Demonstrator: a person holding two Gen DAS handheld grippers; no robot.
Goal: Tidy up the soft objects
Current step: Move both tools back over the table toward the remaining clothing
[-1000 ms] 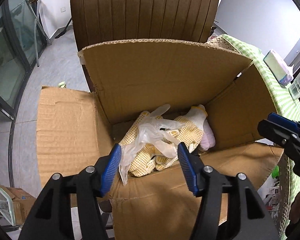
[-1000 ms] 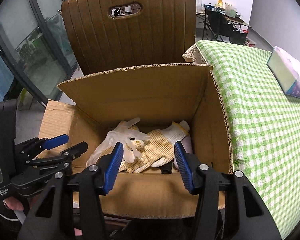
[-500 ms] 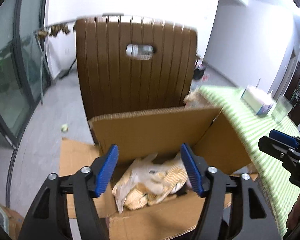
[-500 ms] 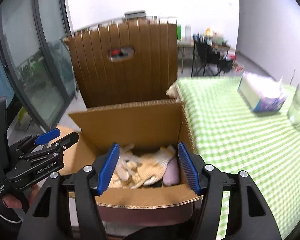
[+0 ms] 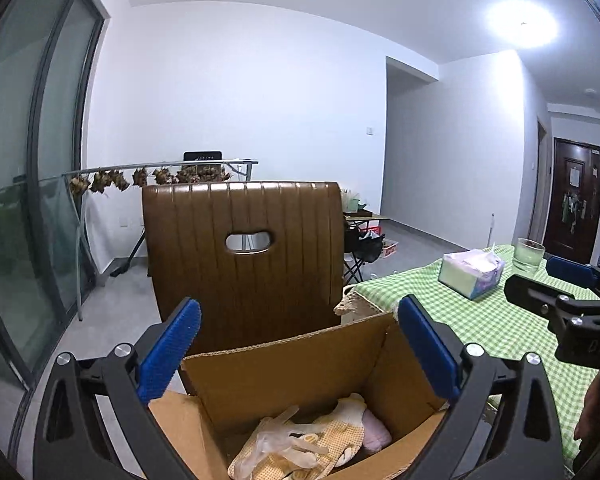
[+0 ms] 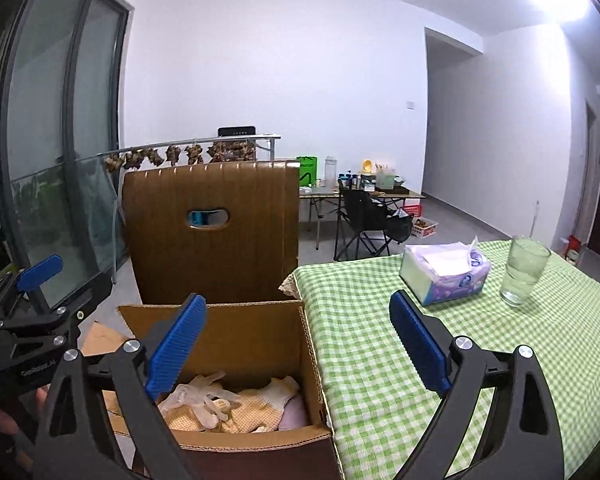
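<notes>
Apparently the packing step is finished: the gloves (image 6: pixel 220 404) lie in the cardboard box (image 6: pixel 236 332), lower centre. Both the left hand-held gripper (image 5: pixel 300 348) and the right hand-held gripper (image 6: pixel 296 344) are wide open and empty. Next probably means finding another soft item on the worktop (image 6: pixel 380 360).

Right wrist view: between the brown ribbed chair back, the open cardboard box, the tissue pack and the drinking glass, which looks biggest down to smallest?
1. Brown ribbed chair back
2. Open cardboard box, close behind; it sits nearer the camera, so this order is unsure
3. Tissue pack
4. Clear drinking glass
</notes>
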